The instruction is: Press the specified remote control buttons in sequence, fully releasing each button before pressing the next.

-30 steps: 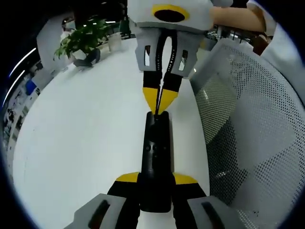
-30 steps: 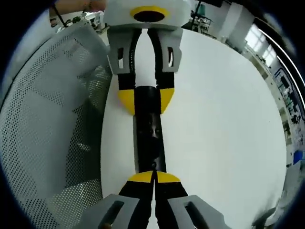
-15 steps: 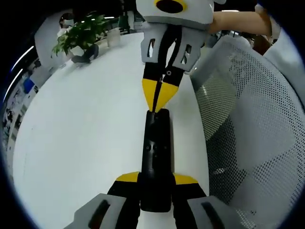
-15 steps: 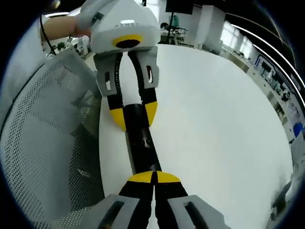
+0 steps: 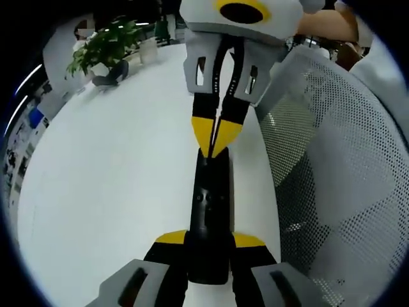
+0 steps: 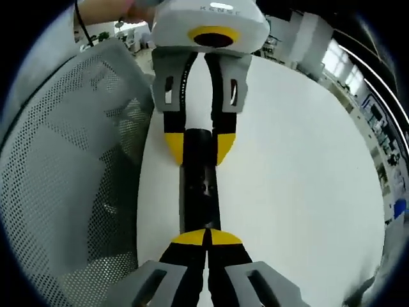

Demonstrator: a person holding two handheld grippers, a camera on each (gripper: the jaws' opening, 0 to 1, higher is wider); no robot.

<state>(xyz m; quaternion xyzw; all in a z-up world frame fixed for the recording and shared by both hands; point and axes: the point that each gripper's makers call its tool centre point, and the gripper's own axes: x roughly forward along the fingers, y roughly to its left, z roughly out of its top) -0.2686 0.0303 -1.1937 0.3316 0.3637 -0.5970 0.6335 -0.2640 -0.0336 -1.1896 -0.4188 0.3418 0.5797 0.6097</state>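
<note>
Since half a second ago we have brought the right tongs (image 6: pixel 206 238) back down: their closed yellow tips, holding nothing, now meet the far end of the remote control (image 5: pixel 209 211) again, so we judge a press is beginning. The left tongs (image 5: pixel 209 256) stay clamped on the remote's near end, steadying it flat on the white table (image 5: pixel 115 192) close to its edge. A mesh chair (image 5: pixel 339 166) stands just beside that edge, near our working line but not blocking it. A potted plant (image 5: pixel 102 54) sits well apart at the far side.
</note>
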